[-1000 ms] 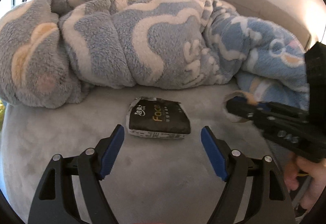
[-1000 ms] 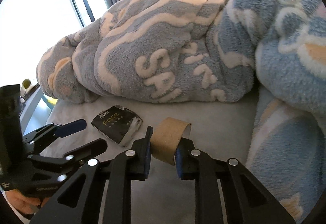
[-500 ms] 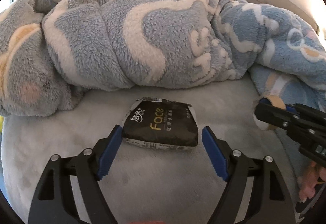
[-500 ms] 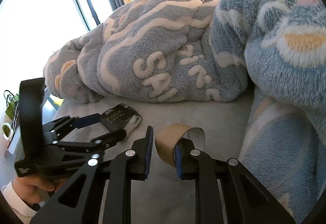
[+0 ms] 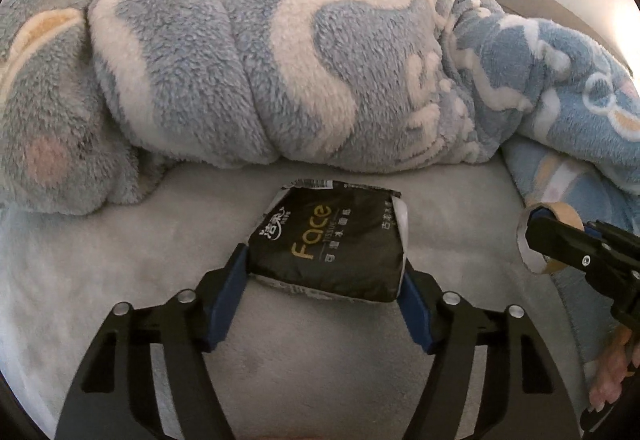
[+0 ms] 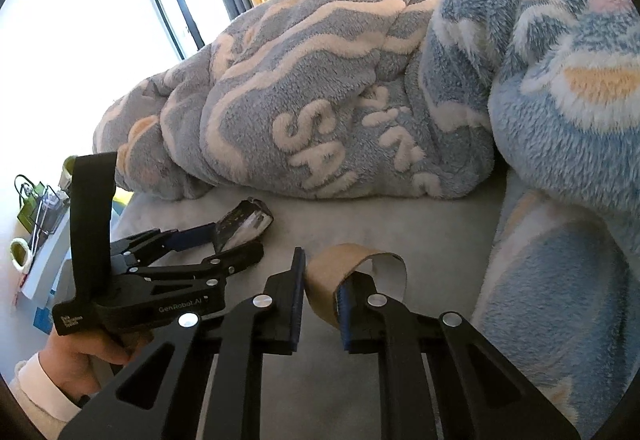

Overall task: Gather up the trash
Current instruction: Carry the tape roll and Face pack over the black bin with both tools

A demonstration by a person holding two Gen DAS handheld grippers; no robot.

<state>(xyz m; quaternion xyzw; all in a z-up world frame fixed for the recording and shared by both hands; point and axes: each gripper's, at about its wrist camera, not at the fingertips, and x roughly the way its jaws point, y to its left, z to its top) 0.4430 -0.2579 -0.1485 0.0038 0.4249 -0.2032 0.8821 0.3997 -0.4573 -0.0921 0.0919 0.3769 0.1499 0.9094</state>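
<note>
A black "Face" tissue pack [image 5: 328,244] lies on the grey bed sheet [image 5: 120,260]. My left gripper [image 5: 322,280] has its blue pads against both sides of the pack's near end, closed on it. The pack also shows in the right wrist view [image 6: 244,226], between the left gripper's fingers [image 6: 188,240]. My right gripper [image 6: 320,296] is shut on the wall of a brown cardboard tube [image 6: 336,276], held just above the sheet. The tube [image 5: 560,218] and right gripper [image 5: 576,252] show at the right edge of the left wrist view.
A bulky blue-and-cream fleece blanket [image 5: 280,60] is heaped across the bed behind the pack and along the right side [image 6: 560,100]. A window [image 6: 100,0] and small items on a low stand [image 6: 36,216] lie to the left, off the bed.
My left gripper moved forward around the tissue pack and closed on its sides. My right gripper kept hold of the cardboard tube and shifted slightly right.
</note>
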